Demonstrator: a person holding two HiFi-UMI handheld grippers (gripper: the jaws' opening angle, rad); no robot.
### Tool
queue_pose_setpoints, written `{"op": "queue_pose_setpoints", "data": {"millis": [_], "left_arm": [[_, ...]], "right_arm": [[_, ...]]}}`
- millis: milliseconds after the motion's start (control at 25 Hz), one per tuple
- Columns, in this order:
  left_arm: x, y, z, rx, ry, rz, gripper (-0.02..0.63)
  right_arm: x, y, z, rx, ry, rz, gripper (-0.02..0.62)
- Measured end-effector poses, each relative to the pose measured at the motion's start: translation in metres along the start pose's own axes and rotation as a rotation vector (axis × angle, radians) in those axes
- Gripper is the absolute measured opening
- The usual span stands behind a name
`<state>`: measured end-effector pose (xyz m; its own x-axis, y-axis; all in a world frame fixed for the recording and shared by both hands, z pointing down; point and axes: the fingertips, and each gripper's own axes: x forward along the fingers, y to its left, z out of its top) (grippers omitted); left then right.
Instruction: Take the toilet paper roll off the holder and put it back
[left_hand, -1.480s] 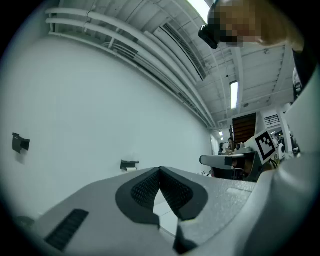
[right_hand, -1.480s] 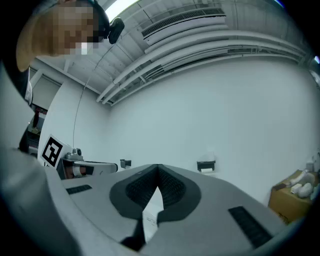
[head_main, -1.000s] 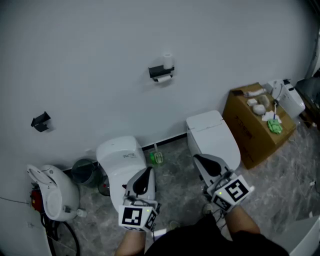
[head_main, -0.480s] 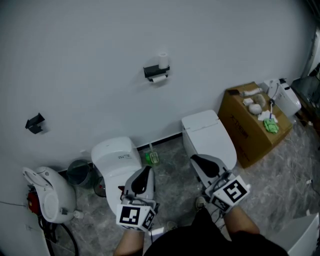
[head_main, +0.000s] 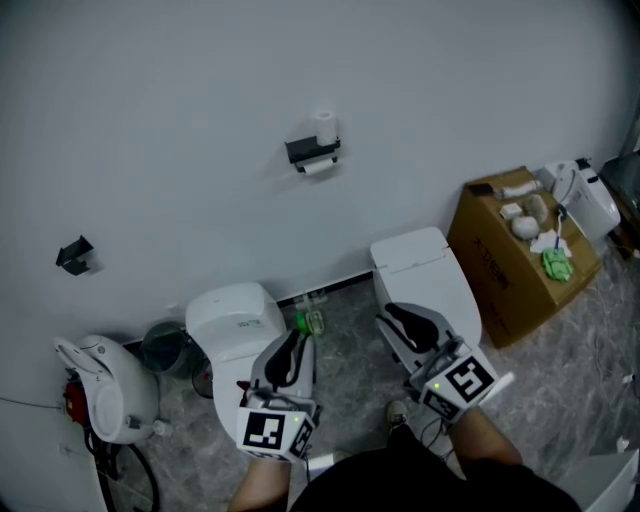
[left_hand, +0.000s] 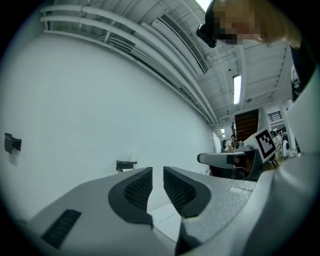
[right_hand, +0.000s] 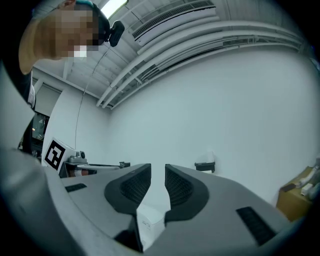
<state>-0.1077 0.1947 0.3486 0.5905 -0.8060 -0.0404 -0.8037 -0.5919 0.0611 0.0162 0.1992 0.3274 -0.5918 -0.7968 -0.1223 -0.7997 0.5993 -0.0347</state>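
A black toilet paper holder (head_main: 310, 150) is fixed to the white wall. One white roll (head_main: 324, 125) stands on top of it, and white paper (head_main: 319, 168) hangs under it. Both grippers are held low, far in front of the wall, and point towards it. My left gripper (head_main: 296, 342) (left_hand: 157, 172) has just been opening. Its jaws stand a narrow gap apart with nothing between them. My right gripper (head_main: 386, 316) (right_hand: 158, 168) has also just been opening and is likewise empty. The holder (left_hand: 126, 164) (right_hand: 205, 166) looks small and distant in both gripper views.
Two white toilets (head_main: 235, 318) (head_main: 424, 278) stand on the floor below the grippers, with a green brush (head_main: 312, 321) between them. A cardboard box (head_main: 520, 255) with small items sits at the right. At the left are a white appliance (head_main: 100, 390) and a dark bin (head_main: 163, 345). A black bracket (head_main: 75, 253) hangs on the wall.
Both grippers have moved forward towards the wall. Their jaws, shut a second ago, now stand slightly apart. The head view has shifted a little.
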Motion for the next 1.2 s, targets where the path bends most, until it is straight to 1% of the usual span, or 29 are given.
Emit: {"op": "queue_pose_setpoints", "data": {"millis": [360,560,720,960,1200], "left_arm": [[0.085,-0.02,-0.001,0.015,0.014,0.063,0.072],[0.122,-0.031,-0.003,0.022,0.017,0.106,0.078],[0.148,-0.04,-0.003,0.029,0.014,0.128,0.084],[0.175,-0.045,-0.005,0.024,0.017,0.139,0.091],[0.188,-0.026,-0.007,0.008,0.012,0.134,0.104]], "right_arm": [[0.015,-0.094,0.002,0.049,-0.03,0.07,0.119],[0.021,-0.136,0.003,0.057,-0.051,0.117,0.133],[0.022,-0.169,-0.005,0.06,0.0,0.118,0.138],[0.027,-0.198,-0.007,0.077,0.002,0.125,0.146],[0.047,-0.205,-0.012,0.082,0.02,0.119,0.156]]}}
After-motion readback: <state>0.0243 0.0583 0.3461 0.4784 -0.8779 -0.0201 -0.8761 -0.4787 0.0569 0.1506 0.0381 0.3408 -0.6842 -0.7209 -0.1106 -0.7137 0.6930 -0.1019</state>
